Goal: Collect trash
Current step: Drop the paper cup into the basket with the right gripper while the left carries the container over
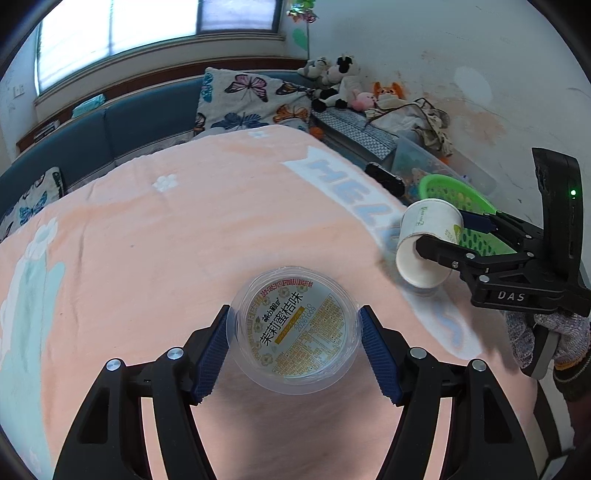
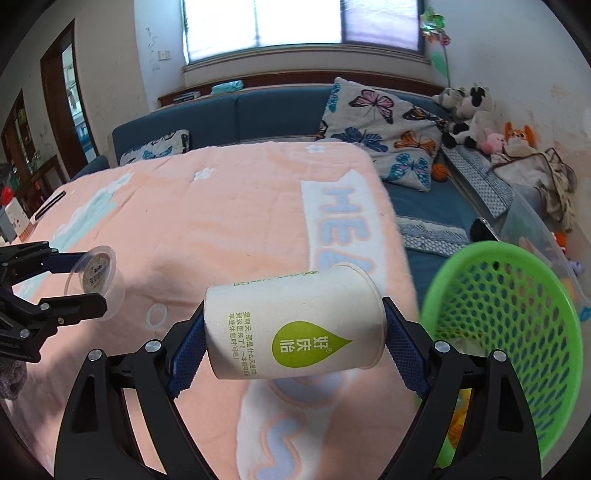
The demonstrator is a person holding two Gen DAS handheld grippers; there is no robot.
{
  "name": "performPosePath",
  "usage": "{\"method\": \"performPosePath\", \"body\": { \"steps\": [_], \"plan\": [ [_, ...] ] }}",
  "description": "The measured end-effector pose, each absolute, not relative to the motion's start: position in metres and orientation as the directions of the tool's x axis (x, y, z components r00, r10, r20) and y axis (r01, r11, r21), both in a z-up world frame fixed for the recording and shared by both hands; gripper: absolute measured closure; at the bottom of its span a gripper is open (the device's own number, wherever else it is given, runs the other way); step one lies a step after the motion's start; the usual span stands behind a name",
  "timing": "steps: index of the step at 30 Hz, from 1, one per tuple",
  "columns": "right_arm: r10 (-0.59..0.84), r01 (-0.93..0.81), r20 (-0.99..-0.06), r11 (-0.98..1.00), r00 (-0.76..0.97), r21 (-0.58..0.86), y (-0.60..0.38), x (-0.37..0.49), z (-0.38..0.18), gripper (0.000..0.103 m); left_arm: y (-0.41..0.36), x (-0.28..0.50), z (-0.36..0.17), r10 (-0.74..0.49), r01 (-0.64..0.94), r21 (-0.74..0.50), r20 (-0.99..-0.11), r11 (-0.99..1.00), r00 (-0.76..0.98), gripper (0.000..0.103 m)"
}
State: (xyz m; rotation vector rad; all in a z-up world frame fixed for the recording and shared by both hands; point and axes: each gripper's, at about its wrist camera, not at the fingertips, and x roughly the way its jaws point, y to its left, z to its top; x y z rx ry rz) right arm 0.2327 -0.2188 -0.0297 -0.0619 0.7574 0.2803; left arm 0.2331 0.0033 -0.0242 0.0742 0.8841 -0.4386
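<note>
Left gripper [image 1: 293,349] pinching clear jelly cup [image 1: 294,326] by its sides; right gripper [image 2: 295,338] clamping paper cup [image 2: 293,326] end-to-end near bed's corner, evidently for green basket [image 2: 506,332].

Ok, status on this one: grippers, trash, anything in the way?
Left gripper shut on clear tub. Right gripper shut on paper cup, sideways. Green basket right of it, path clear.

A lived-in room of a home: a blue sofa [image 2: 229,118] runs under a bright window [image 2: 299,26], with butterfly-print cushions [image 2: 384,129] and soft toys [image 2: 469,110] piled in the corner. A peach blanket [image 2: 221,206] with flowers and letters covers the surface in front.
</note>
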Motion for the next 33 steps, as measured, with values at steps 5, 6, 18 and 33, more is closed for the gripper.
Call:
{"method": "performPosePath", "body": {
  "steps": [5,6,18,33],
  "plan": [
    [0.209,-0.238,-0.672,0.970,0.711,0.050,-0.241,0.217,-0.021,0.018,-0.017,0.228,-0.020,-0.360,0.434,-0.114,-0.759,0.894,0.543,0.037],
    [0.201,-0.226,-0.669,0.973,0.716,0.050,-0.247,0.214,-0.019,0.018,-0.021,0.228,-0.019,-0.364,0.438,-0.114,-0.758,0.891,0.542,0.037],
    [0.093,-0.075,-0.657,0.996,0.749,0.056,-0.324,0.192,-0.008,0.017,-0.076,0.225,-0.005,-0.413,0.515,-0.111,-0.747,0.850,0.521,0.037],
    [0.020,0.076,-0.677,0.991,0.735,0.112,-0.404,0.180,-0.018,0.013,-0.150,0.241,0.009,-0.462,0.580,-0.119,-0.739,0.806,0.490,0.037]
  ]
}}
